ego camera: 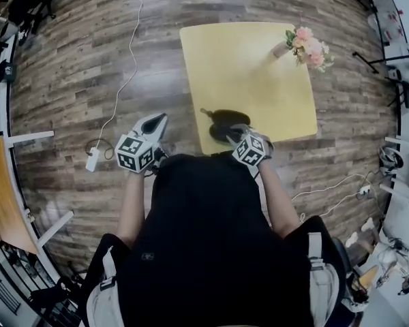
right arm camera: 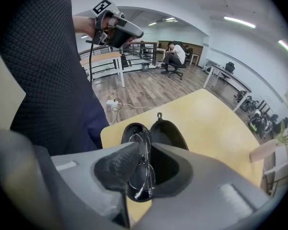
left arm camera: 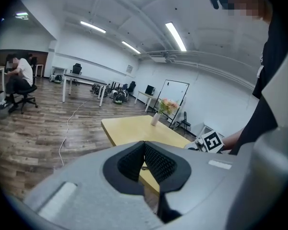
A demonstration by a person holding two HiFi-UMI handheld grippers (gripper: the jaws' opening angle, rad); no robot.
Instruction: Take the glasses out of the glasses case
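A black glasses case (ego camera: 221, 121) lies open near the front edge of the yellow table (ego camera: 245, 67). In the right gripper view its two halves (right arm camera: 169, 132) spread apart, and thin metal-framed glasses (right arm camera: 144, 175) lie in the case. My right gripper (right arm camera: 146, 146) hangs right over the case, its jaws shut on the glasses' wire frame. The head view shows it (ego camera: 237, 136) at the table's front edge. My left gripper (ego camera: 157, 123) is held off the table's left side over the floor. Its jaws (left arm camera: 144, 146) are shut with nothing between them.
A vase of pink flowers (ego camera: 303, 46) stands at the table's far right corner. A white power strip (ego camera: 92, 159) and its cable lie on the wooden floor to the left. Desks, chairs and a seated person (left arm camera: 19, 80) fill the room's edges.
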